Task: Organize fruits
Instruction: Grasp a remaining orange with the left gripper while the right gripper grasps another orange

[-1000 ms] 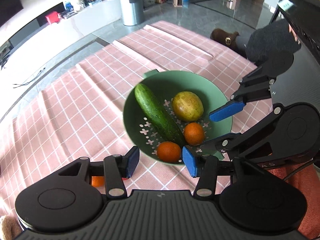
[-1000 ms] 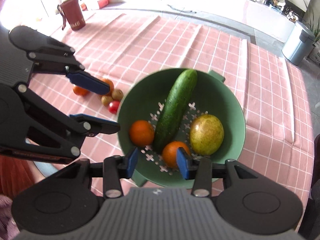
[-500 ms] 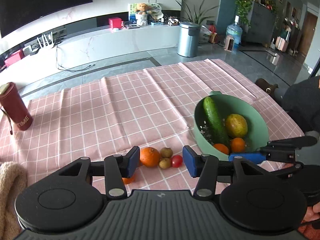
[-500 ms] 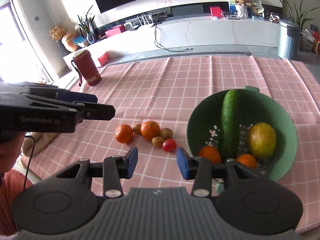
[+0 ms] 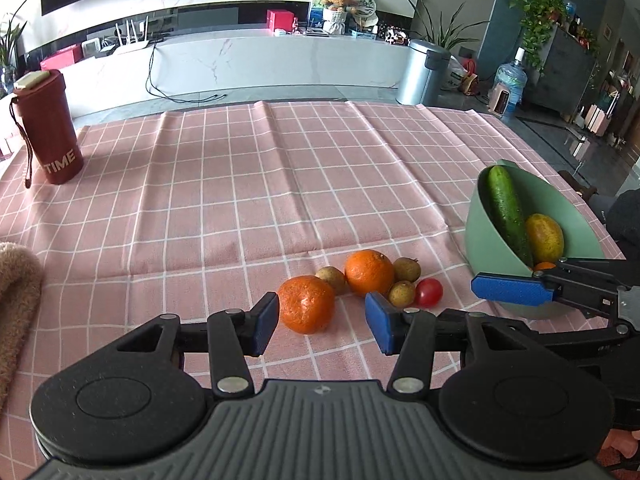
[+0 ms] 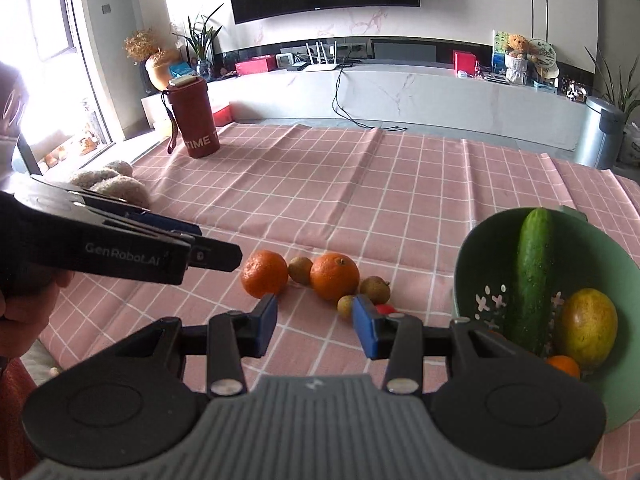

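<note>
Red tomato [image 6: 386, 309] half hidden behind pad.

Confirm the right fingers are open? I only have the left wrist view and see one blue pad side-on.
Observer: Yes. In the right wrist view the right gripper has its fingers wide apart, gripping nothing.
Operator: Bowl floor? The wall blocks it here.
Observer: The green bowl has flower-shaped drain holes in its base, left of the cucumber.
Operator: Oranges inside? I get a sliver.
Observer: One small orange shows clearly, lying below the yellow-green fruit. I cannot tell whether there is a second.
</note>
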Demonstrator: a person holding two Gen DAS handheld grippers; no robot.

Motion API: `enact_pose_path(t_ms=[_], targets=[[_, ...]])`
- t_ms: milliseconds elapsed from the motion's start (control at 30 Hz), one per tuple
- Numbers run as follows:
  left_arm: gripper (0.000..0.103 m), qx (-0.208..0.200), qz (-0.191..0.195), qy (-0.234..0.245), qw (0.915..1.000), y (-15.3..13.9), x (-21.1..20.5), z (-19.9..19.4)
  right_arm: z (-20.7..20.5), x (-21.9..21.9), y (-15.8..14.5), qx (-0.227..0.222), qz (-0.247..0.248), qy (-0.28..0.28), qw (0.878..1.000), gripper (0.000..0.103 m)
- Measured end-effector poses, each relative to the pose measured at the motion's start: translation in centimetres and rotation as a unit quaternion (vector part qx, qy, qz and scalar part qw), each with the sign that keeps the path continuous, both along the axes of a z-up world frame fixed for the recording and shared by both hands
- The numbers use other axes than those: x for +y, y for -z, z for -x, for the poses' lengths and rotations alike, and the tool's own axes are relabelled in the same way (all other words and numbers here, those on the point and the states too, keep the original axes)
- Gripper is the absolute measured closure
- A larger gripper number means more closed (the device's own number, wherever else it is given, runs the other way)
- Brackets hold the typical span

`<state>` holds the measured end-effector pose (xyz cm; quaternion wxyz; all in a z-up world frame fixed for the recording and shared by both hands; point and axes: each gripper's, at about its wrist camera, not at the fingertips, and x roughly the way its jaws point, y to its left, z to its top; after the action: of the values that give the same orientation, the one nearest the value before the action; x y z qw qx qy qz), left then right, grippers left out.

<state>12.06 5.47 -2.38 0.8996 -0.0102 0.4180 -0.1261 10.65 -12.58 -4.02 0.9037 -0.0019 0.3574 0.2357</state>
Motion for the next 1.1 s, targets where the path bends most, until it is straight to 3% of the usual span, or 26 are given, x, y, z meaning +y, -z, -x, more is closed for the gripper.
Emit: enact_pose_path(t_ms=[533,767,867,1100], targets=[[0.044,0.05,0.054,-0.016,0.9972,4.2,1.4,-2.7,-4.5,3.2,4.0,-0.021,0.065,-0.005,0.998,0.064],[0.044,0.055,0.052,-0.012,0.9971,4.4,1.6,-3.3,-5.1,3.9,4.7,-0.026,0.078,-0.018,0.996,0.064],[0.052,0.053,0.058,-0.006,0.9969,4.4,1.5,-3.4,-5.1,4.2,4.8,-0.035,0.084,-0.026,0.996,0.064],[0.054,0.048,0.041,-0.03,0.9976,4.1,2.0,-3.4,-5.4,4.7,5.2,-0.043,0.098,-0.033,0.994,0.064]])
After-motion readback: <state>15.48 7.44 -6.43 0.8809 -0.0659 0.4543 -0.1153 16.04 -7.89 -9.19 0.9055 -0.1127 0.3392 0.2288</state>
